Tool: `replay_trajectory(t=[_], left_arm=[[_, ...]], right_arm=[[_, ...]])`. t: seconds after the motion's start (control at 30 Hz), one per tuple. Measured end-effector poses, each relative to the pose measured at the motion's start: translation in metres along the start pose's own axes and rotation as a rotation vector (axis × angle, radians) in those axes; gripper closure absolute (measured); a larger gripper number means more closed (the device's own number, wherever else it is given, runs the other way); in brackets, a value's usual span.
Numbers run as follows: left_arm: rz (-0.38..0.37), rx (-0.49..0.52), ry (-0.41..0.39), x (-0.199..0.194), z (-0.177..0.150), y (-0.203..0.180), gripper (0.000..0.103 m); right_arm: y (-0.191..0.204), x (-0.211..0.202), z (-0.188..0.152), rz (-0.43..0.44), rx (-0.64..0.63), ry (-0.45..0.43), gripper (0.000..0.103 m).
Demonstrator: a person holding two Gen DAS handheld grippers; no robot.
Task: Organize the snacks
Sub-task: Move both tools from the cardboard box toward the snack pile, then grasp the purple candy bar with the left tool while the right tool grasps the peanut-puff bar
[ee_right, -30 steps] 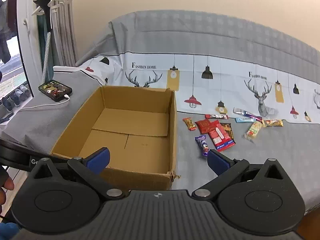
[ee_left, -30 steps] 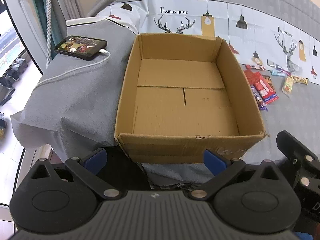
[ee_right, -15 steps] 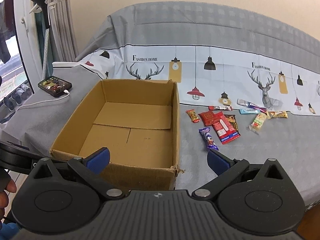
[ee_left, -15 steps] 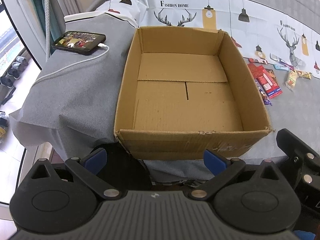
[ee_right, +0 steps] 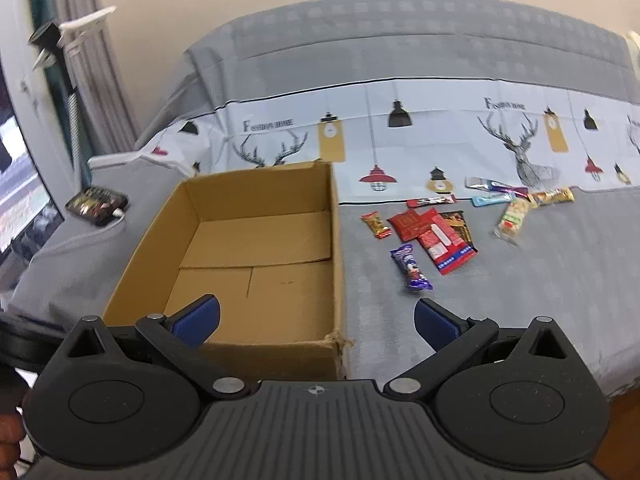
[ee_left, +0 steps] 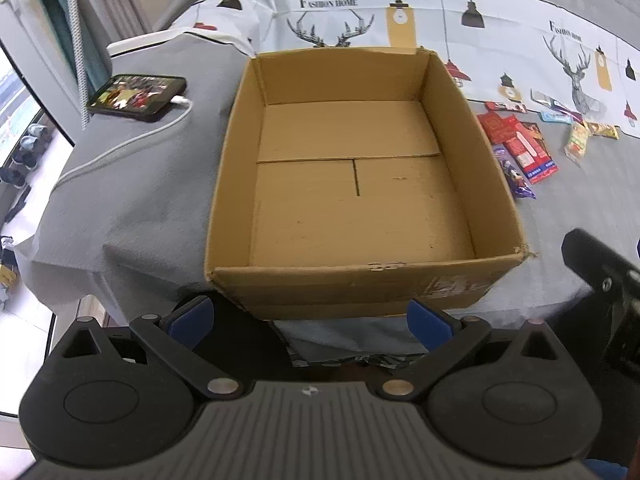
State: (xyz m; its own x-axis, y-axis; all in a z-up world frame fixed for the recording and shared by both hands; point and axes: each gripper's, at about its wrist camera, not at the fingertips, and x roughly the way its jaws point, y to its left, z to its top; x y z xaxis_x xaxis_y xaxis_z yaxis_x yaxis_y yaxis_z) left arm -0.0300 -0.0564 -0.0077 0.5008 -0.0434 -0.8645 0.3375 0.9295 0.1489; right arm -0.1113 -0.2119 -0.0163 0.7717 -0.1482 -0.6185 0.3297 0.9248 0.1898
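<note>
Here we list, from the left wrist view: one cardboard box [ee_left: 360,184], open-topped and bare inside, on the grey cloth [ee_left: 132,216], its long axis running away from the camera; one phone [ee_left: 138,97] with lit screen, well left of the box, a white cable [ee_left: 120,148] leading from it. The left gripper [ee_left: 310,318] hangs just short of the box's near wall, blue pads spread wide, nothing between them. At the right edge we note part of the other tool's black body [ee_left: 604,272].

From the right wrist view we add what the first shows only in part: the full scatter of snacks on the cloth, right of the box and apart from it. Items: purple bar [ee_right: 411,267], nearest, long axis running roughly toward the camera; red packet [ee_right: 446,246], slanting toward the far left; small orange bar [ee_right: 376,225]; pale green bar [ee_right: 512,222], tilted toward the far right; several thin sticks [ee_right: 494,188] lying crosswise at the printed border. The right gripper [ee_right: 318,322] hovers over the box's near right corner, fingers likewise wide apart and empty. Fingertips of a hand [ee_right: 8,440] show at the lower left edge
</note>
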Motion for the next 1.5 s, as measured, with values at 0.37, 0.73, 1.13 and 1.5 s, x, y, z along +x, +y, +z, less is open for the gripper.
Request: replay_trajectory(t=[0.37,0.73,1.13,1.5], left_arm=[[-0.018,0.121,-0.006,0.001,0.023,-0.051,0.0],[-0.149,0.219,-0.038,0.007,0.105,-0.142,0.0],[-0.197,0.34,0.19,0.136,0.187,-0.29,0.0],[-0.116,0.236,0.411,0.265,0.19,-0.302,0.0]], right_arm=[[-0.066,0.001,0.009,-0.082,0.124,-0.046,0.0],[-0.191,0.025,0.022,-0.305,0.306,-0.064,0.0],[-0.309,0.142,0.073,-0.371,0.396,0.042,0.0],[-0.336,0.3,0.088,-0.212,0.325,0.241,0.0]])
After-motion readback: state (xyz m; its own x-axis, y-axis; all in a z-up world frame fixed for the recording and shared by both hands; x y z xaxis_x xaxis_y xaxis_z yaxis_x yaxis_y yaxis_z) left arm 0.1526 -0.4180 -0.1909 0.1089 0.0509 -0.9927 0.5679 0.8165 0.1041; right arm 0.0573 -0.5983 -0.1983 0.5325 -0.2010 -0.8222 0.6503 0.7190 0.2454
